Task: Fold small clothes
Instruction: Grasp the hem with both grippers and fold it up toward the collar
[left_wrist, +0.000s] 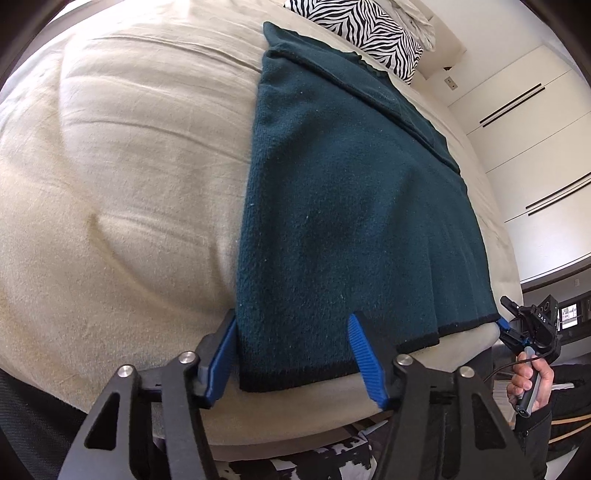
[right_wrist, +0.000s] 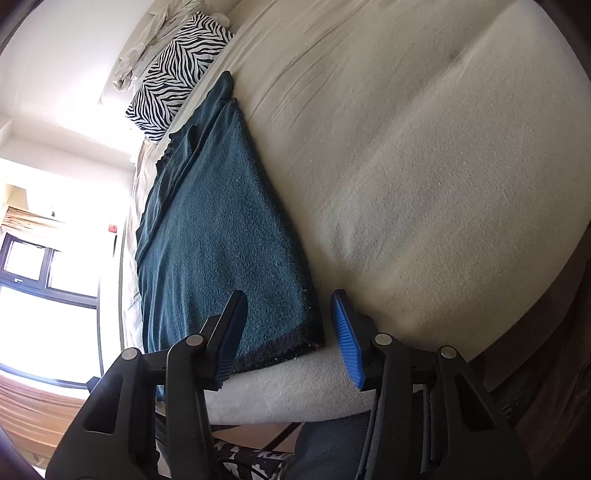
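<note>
A dark teal knitted garment (left_wrist: 343, 206) with a black hem lies flat on the beige bed, its hem at the near edge. In the left wrist view my left gripper (left_wrist: 291, 328) is open, its blue-padded fingers astride the hem's near left corner. In the right wrist view the same garment (right_wrist: 221, 236) shows, and my right gripper (right_wrist: 290, 306) is open astride the hem's right corner. The right gripper also shows in the left wrist view (left_wrist: 511, 328), held in a hand at the hem's far corner. Neither grips the cloth.
The beige bed cover (left_wrist: 122, 192) spreads wide to the left of the garment. A zebra-print pillow (left_wrist: 373, 33) lies at the head of the bed, with crumpled white cloth behind it. White wardrobe doors (left_wrist: 532, 140) stand beyond the bed. A bright window (right_wrist: 40, 280) is on the other side.
</note>
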